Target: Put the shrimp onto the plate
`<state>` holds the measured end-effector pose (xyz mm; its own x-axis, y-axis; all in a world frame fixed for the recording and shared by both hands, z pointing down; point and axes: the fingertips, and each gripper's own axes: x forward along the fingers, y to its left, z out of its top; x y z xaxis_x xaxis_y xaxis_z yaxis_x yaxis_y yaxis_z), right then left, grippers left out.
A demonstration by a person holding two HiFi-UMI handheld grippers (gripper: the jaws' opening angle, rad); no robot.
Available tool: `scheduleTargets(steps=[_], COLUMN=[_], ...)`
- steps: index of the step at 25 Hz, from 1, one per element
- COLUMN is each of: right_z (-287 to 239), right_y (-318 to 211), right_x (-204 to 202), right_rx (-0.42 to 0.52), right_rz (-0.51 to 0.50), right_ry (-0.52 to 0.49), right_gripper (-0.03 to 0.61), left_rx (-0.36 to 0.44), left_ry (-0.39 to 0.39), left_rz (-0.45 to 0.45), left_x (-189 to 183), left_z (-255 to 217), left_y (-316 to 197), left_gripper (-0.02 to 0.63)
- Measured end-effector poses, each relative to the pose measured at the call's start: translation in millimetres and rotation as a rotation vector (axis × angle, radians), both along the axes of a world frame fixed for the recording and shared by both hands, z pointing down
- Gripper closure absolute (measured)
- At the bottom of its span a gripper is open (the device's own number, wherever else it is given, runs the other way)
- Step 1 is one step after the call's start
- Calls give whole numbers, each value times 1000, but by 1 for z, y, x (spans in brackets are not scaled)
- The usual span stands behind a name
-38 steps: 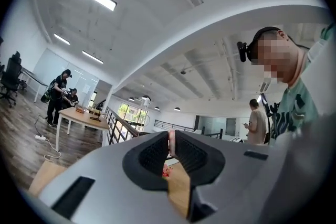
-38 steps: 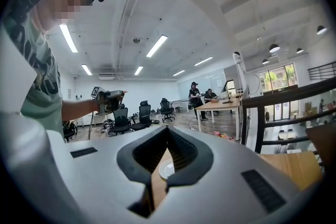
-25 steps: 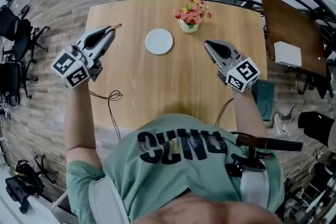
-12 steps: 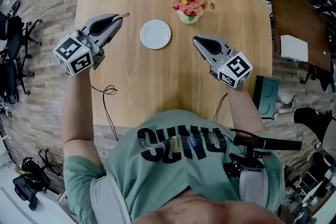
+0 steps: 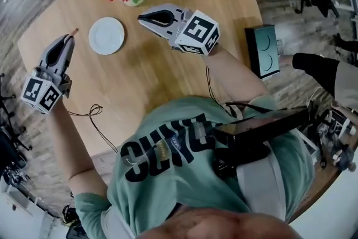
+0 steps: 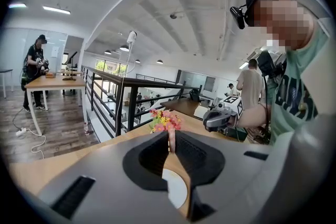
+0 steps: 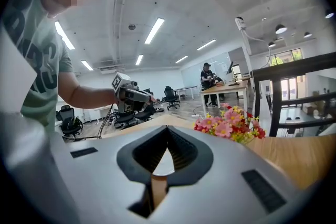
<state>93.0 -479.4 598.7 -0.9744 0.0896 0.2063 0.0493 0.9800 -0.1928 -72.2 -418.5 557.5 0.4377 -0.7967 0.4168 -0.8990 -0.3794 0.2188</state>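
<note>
Left gripper (image 5: pixel 69 38) clenched on shrimp (image 6: pixel 171 141); right gripper (image 5: pixel 140 18) closed, empty, near plate (image 5: pixel 106 36)

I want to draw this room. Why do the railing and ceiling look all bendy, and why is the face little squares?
Left gripper view: the wide lens bends the railing and ceiling and leaves dark corners; the squares were added afterwards to hide the face. Right gripper view: same bending, flowers sharp. Head view: evenly lit, no glare.

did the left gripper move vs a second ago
Yes. The left gripper, shut on the shrimp, has come closer to the plate: the gap between its tip and the plate's rim is narrower.
</note>
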Motion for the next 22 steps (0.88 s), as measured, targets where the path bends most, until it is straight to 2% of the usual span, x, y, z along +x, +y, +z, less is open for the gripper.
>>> scheduleTargets(steps=[5,11,22], right_z=[21,44,76], right_y=[-11,-11,-14], right_x=[5,-6,-18], right_rx=[-49,-77,-75], right_rz=[24,1,-7], right_ry=[30,42,71], right_gripper=[572,572,572], left_rx=[-66,-116,-172], left_ry=[40,67,82], left_rz=[26,10,0], left_x=[16,14,4], left_z=[42,88,145], left_y=[-11,-7,-8], left_gripper=[574,574,574])
